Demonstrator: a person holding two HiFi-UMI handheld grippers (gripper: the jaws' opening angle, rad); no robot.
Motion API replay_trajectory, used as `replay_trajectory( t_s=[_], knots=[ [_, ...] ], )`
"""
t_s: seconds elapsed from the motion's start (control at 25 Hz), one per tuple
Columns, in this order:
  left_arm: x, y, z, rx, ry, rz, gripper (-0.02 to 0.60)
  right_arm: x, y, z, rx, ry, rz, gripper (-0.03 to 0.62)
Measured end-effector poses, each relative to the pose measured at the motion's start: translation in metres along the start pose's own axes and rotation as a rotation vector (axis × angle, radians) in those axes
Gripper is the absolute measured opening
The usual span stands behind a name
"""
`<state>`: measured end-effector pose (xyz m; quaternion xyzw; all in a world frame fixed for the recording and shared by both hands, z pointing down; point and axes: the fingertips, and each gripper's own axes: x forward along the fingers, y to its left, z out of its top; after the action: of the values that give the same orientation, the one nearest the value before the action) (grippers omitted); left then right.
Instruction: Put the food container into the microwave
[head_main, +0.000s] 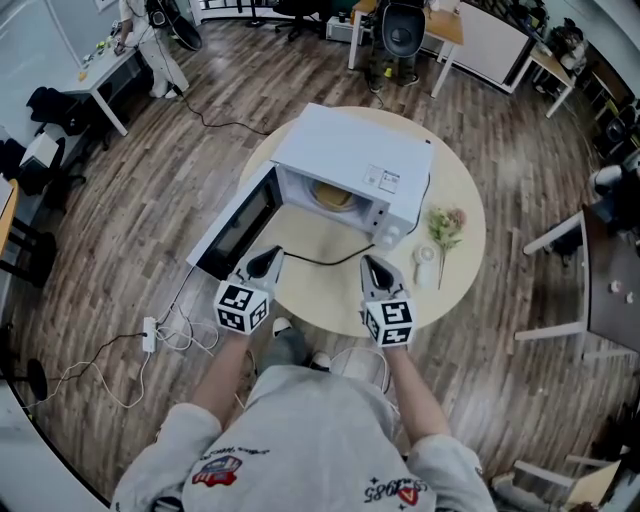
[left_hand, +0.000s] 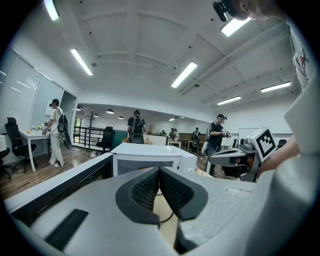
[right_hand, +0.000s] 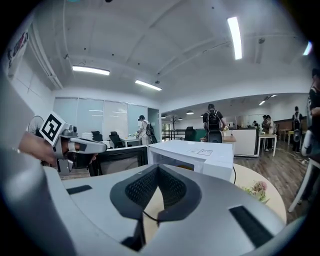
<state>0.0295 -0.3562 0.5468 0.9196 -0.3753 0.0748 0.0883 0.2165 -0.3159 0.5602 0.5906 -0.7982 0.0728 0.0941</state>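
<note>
Container (head_main: 333, 196) already inside microwave (head_main: 355, 165), on cavity floor; placing looks done. Door (head_main: 237, 222) hangs wide open toward counter's (head_main: 330, 300) left edge; closing it likely all that remains.

Container: pale yellow, low, roundish; only part shows through opening, lid not readable.

Left gripper (head_main: 273, 252): fingers (left_hand: 146, 190) pressed together, nothing between. Right gripper (head_main: 368, 260): fingers (right_hand: 172, 189) likewise together, empty. Both over counter's near edge, apart from microwave.
</note>
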Motion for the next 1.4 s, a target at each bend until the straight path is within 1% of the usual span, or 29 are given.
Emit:
replay_trajectory(
  t_s=[0.28,0.76,1.0,1.4],
  knots=[
    [-0.004,-0.002,0.003,0.008,-0.016,0.001,0.005,-0.013,0.003,0.013,0.044,-0.046,-0.013,0.003],
    [-0.005,0.001,0.01,0.016,-0.025,-0.004,0.005,-0.013,0.0,0.023,0.063,-0.049,-0.039,0.003],
    [-0.006,0.002,0.009,0.018,-0.02,-0.005,0.005,-0.013,-0.004,0.023,0.072,-0.047,-0.055,0.003],
    [-0.012,0.0,0.006,0.019,-0.023,-0.004,0.005,-0.014,-0.001,0.018,0.081,-0.044,-0.059,0.003]
  ],
)
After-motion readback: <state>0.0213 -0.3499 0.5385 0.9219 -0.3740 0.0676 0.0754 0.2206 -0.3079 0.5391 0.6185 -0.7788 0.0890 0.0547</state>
